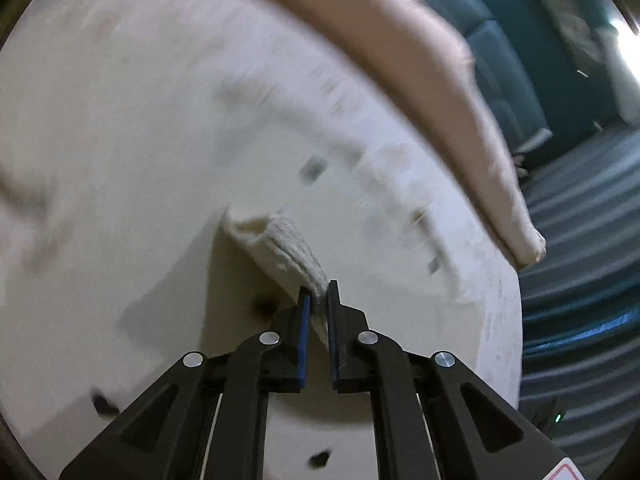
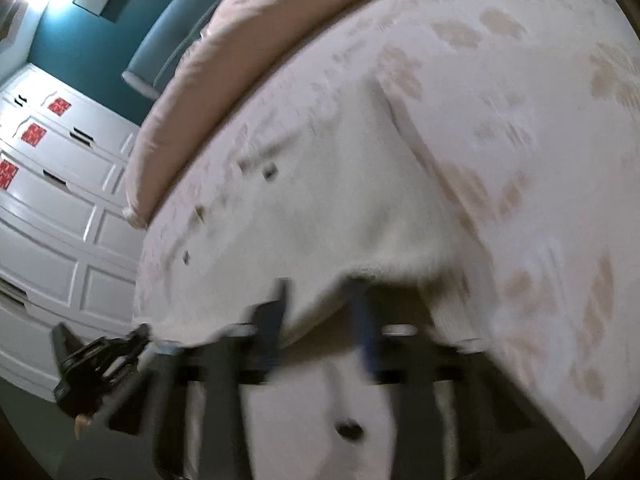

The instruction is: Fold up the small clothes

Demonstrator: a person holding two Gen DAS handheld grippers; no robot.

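A cream knit garment (image 1: 280, 240) with dark buttons (image 1: 104, 405) lies spread on the bed. In the left wrist view my left gripper (image 1: 318, 296) is shut on a bunched ribbed edge of it, which lifts into a small ridge. The right wrist view is blurred. There the garment (image 2: 340, 200) drapes with its hem across my right gripper (image 2: 320, 296), whose two fingers (image 2: 276, 320) stand apart with the hem over their tips. A dark button (image 2: 349, 429) shows below. The left gripper (image 2: 100, 360) appears at the lower left, at the bed's edge.
The bed has a pale patterned sheet (image 2: 520, 120) and a rolled pink duvet (image 1: 420, 60) along its far side. A teal headboard (image 2: 172, 28) and white drawer fronts (image 2: 52, 208) stand beyond. A striped floor (image 1: 580, 240) lies past the bed's edge.
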